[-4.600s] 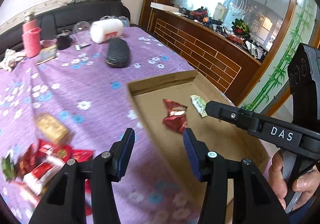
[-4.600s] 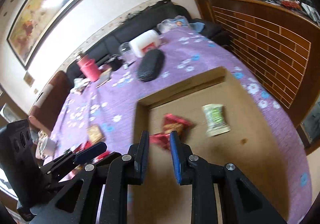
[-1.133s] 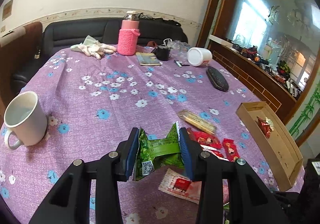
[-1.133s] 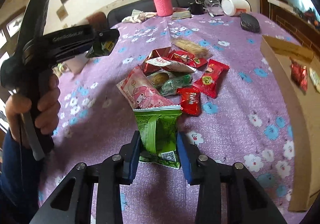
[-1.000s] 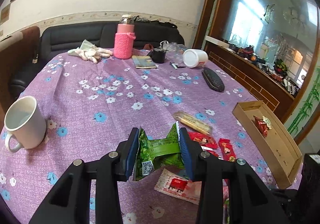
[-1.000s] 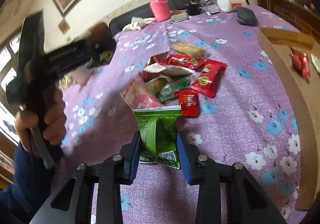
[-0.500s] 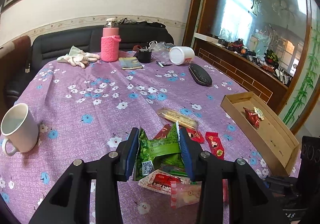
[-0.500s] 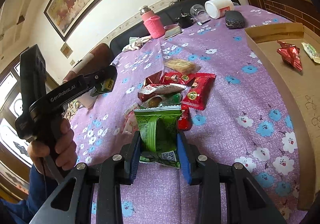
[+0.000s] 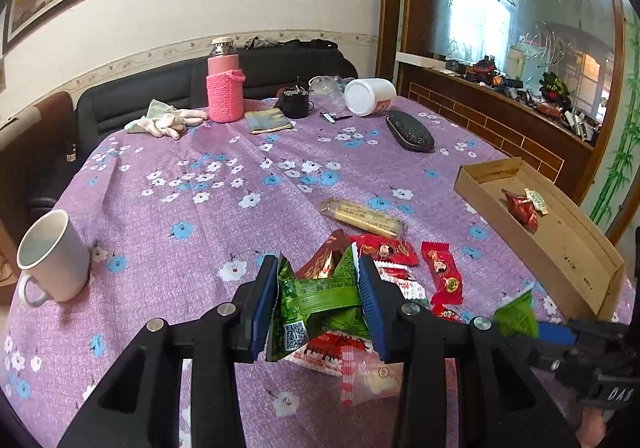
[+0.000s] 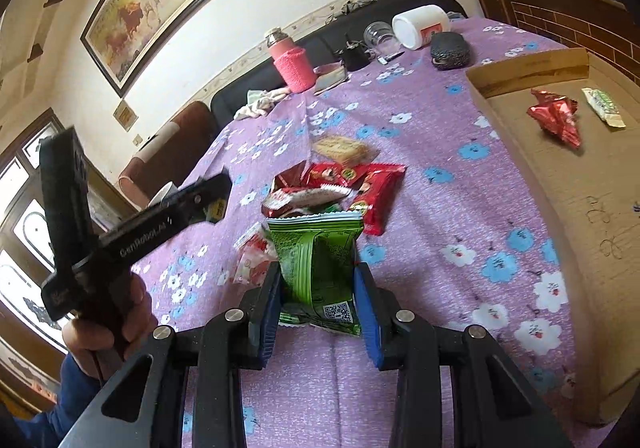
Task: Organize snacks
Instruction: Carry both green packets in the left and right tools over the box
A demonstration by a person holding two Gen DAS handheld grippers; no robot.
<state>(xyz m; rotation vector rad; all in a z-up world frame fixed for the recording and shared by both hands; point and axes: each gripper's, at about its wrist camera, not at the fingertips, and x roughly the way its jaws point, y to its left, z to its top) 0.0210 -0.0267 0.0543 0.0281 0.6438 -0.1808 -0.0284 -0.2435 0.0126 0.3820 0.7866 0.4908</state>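
Note:
My left gripper (image 9: 318, 302) is shut on a crumpled green snack packet (image 9: 316, 300), held above a pile of red snack packets (image 9: 400, 268) on the purple flowered tablecloth. In my right gripper (image 10: 318, 298) a second green snack packet (image 10: 318, 260) is clamped upright, just short of the same pile (image 10: 352, 180). The right gripper also shows at the lower right of the left wrist view with its green packet (image 9: 516, 312). A shallow cardboard tray (image 9: 568, 240) on the right holds a red foil packet (image 10: 556, 120) and a small green-and-white one (image 10: 604, 106).
A white mug (image 9: 52, 256) stands at the table's left edge. At the far end are a pink bottle (image 9: 224, 88), a cloth (image 9: 164, 122), a tipped white jar (image 9: 370, 96) and a black case (image 9: 410, 132). A wafer bar (image 9: 362, 216) lies beside the pile.
Both grippers keep their green packets and have drifted rightwards toward the tray; the views have rolled slightly. The pile and tray sit nearer the middle of the left wrist view.

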